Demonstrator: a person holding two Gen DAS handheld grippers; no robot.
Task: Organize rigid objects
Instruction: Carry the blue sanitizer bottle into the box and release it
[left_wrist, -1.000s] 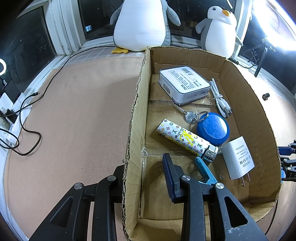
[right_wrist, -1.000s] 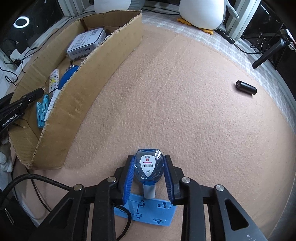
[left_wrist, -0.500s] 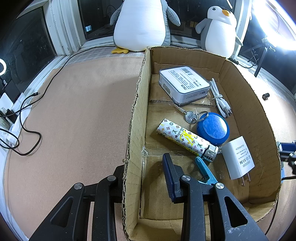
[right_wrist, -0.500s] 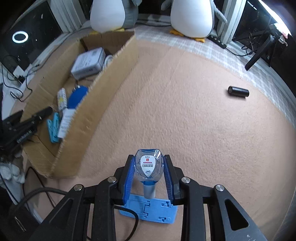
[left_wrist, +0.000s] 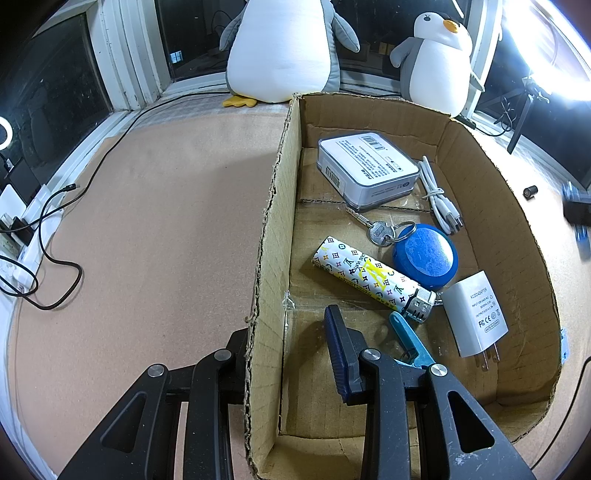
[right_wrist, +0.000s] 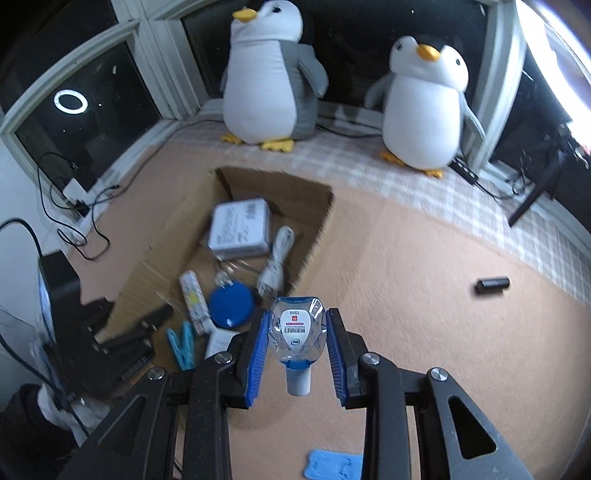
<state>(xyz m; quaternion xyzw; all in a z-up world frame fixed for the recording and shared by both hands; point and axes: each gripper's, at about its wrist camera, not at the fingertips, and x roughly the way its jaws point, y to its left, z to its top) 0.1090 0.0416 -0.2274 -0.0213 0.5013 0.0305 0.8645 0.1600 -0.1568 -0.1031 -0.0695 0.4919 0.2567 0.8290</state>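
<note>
Cardboard is what the left gripper (left_wrist: 291, 343) has hold of: its jaws are drawn in nearly as far as they go, pinching the left wall of the open cardboard box (left_wrist: 271, 236), one finger outside on the tan worktop (left_wrist: 166, 229) and the other inside the box. Within the box, going left to right in the left wrist view, lie a patterned lighter (left_wrist: 369, 275), a light-blue clothes peg (left_wrist: 408, 341) just beside the inner finger, a white flat case (left_wrist: 365, 168) at the far end, a key on a ring (left_wrist: 382, 232), a blue round lid (left_wrist: 424, 256), a coiled white cable (left_wrist: 439, 195) and a white charger plug (left_wrist: 474, 314) near the right wall. Further right, the right gripper (right_wrist: 297, 349) has its jaws part-way closed, the blue pads pressing both sides of a small clear bottle (right_wrist: 297, 332) with a blue neck and white cap, cap pointing toward the camera. The bottle is held clear of the worktop, seen in front of the box's near right wall. A blue flat plastic piece (right_wrist: 332, 467) lies on the worktop below the gripper, and a small black cylinder (right_wrist: 493, 285) lies well apart to the right. Two plush penguins (right_wrist: 269, 77) stand at the window behind.
</note>
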